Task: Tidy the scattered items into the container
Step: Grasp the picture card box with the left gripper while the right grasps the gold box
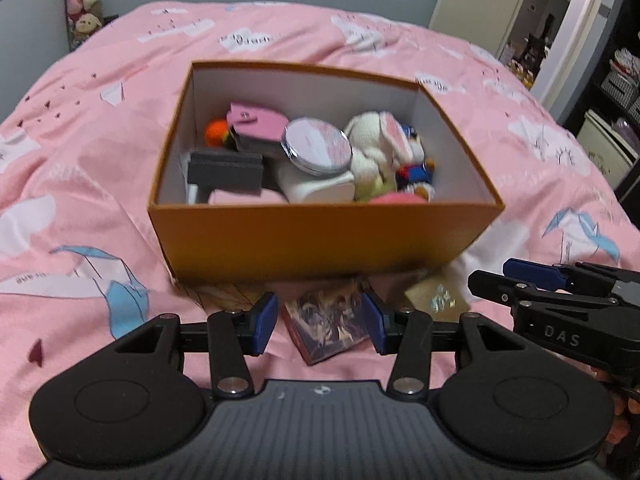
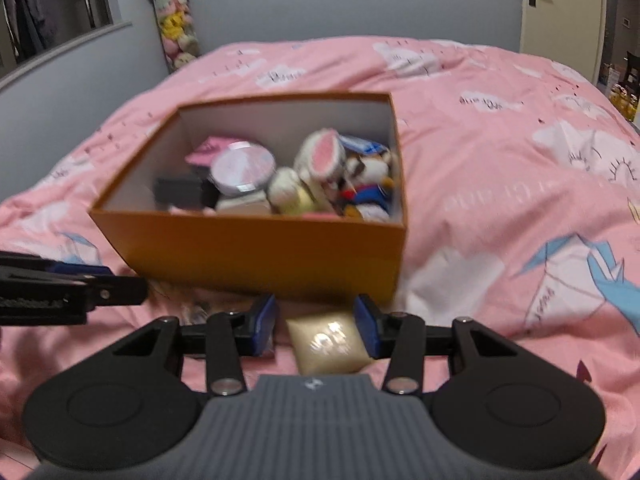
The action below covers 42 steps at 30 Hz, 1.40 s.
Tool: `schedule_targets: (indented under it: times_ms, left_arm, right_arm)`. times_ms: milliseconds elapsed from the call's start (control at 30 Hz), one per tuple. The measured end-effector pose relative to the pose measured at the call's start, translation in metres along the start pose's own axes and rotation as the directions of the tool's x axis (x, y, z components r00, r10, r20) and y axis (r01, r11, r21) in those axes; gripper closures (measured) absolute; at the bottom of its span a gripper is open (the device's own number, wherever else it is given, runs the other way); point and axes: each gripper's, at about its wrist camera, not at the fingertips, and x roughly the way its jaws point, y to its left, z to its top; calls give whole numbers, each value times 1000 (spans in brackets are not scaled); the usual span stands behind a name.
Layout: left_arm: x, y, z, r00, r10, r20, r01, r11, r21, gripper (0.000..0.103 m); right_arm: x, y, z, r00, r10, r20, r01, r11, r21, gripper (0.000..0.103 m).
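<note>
I have both grippers low over the pink duvet [image 1: 100, 128], just in front of the orange box [image 1: 324, 240]. My left gripper [image 1: 320, 322] has its jaws spread, and between the blue pads [image 1: 266, 322] lies a card [image 1: 326, 328] with a dark printed picture, flat on the duvet and tilted a little; the pads sit on either side of it and I can't tell whether they touch it. My right gripper [image 2: 316, 326] is also spread, straddling a small gold pouch [image 2: 330, 342] that rests on the duvet just short of the box's front wall; again the pads [image 2: 366, 330] flank it with no clear pinch. From the left view the pouch [image 1: 436, 300] lies just to the right of the card, with my right gripper [image 1: 520, 276] reaching in beside it. The box sits near the middle of the bed with its top open. Inside I see a round tin [image 1: 316, 144] lying on a white jar [image 1: 316, 186], a white bunny plush [image 1: 380, 148], a duck plush [image 1: 416, 168], a pink box [image 1: 256, 124], a dark foam block [image 1: 224, 170] and something orange [image 1: 216, 130] at the back. The right view is blurred.
</note>
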Motion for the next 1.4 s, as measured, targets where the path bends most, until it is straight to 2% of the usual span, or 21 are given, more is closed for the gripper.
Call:
schedule_targets:
  times_ms: [167, 367, 433, 500, 567, 767, 1000, 1400]
  left_arm:
    - [13, -4, -5, 998, -54, -44, 55, 998, 28, 49]
    - [38, -4, -9, 992, -39, -118, 44, 998, 38, 49]
    - [46, -3, -11, 988, -37, -147, 42, 999, 30, 45]
    - [55, 2, -12, 984, -50, -172, 49, 999, -13, 40]
    - [61, 7, -11, 980, -61, -190, 52, 997, -53, 40]
    - [78, 18, -8, 972, -75, -222, 49, 991, -122, 38]
    - [97, 24, -8, 963, -80, -257, 36, 985, -170, 38]
    - [113, 27, -10, 957, -122, -263, 70, 977, -200, 22]
  right_arm:
    - [17, -8, -9, 998, 8, -55, -7, 1000, 19, 55]
    - [37, -13, -16, 993, 32, -111, -28, 999, 33, 55]
    - [42, -12, -17, 991, 33, -129, -29, 999, 31, 51]
    - [45, -11, -17, 990, 27, -135, -23, 999, 30, 41]
    - [47, -11, -17, 990, 17, -138, -13, 1000, 28, 40]
    - [58, -9, -18, 987, 12, -158, -11, 1000, 9, 40]
    - [67, -9, -18, 987, 1, -163, -2, 1000, -7, 35]
    - [93, -14, -21, 974, 18, -224, -12, 1000, 28, 34]
